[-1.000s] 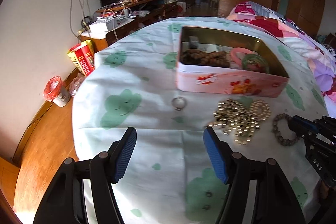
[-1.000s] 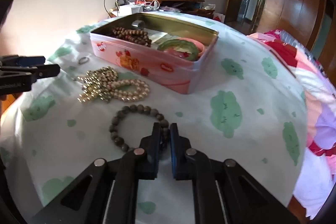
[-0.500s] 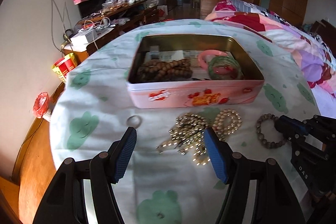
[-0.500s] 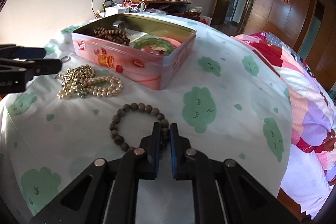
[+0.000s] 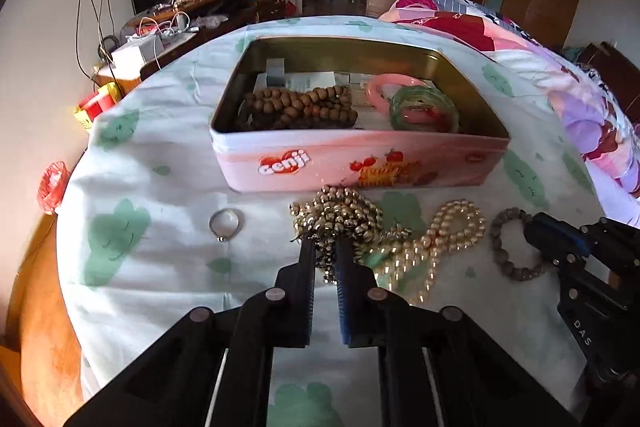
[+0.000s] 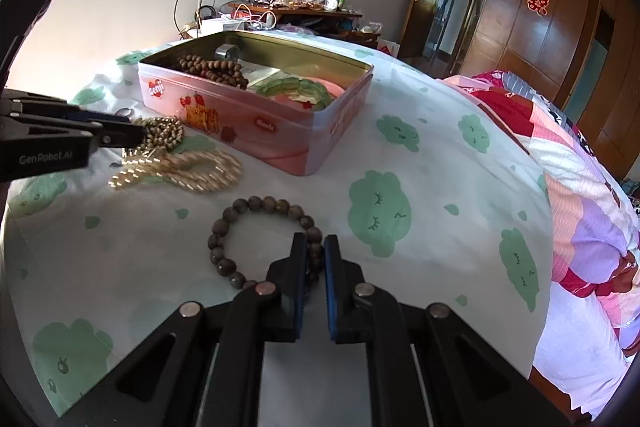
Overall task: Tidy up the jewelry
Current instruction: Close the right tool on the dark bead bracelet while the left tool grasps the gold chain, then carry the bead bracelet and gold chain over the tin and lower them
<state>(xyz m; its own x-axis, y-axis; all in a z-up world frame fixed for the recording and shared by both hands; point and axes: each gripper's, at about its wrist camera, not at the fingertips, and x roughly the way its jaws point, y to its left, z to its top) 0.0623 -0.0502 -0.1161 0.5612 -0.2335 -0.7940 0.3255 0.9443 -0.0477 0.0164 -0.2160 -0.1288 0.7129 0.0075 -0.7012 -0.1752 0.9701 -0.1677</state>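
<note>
Left wrist view: my left gripper [image 5: 325, 259] is pinched nearly closed on the gold bead necklace [image 5: 340, 217], a few beads caught between the blue pads, the rest of the tangle lying on the cloud-print cloth [image 5: 132, 187] just in front of the pink tin [image 5: 360, 159]. The cream pearl strand [image 5: 444, 235] is knotted into the same heap to the right, so I judge a lift may drag both. A small silver ring [image 5: 225, 224] sits alone on the cloth left of the heap, untouched. The tin is open, lid off, already holding brown wooden beads [image 5: 300, 107], a pink bangle [image 5: 390, 87] and a green bangle [image 5: 424, 105], so that is clearly the drop target. My right gripper [image 5: 536, 231] shows at the right edge, tips at the dark bead bracelet [image 5: 516, 247]. Right wrist view: my right gripper [image 6: 314, 259] is clamped on the near side of the dark bead bracelet [image 6: 256, 235], one bead between the pads with only a narrow gap, the loop lying flat on the cloth. The tin [image 6: 248, 115] is ahead and to the left, close by. The left gripper [image 6: 120, 135] comes in from the left onto the gold necklace [image 6: 160, 131]. Both pieces gripped low at the edge, probably so each can be lifted over the tin wall; neither is off the cloth yet as far as I can tell.
</note>
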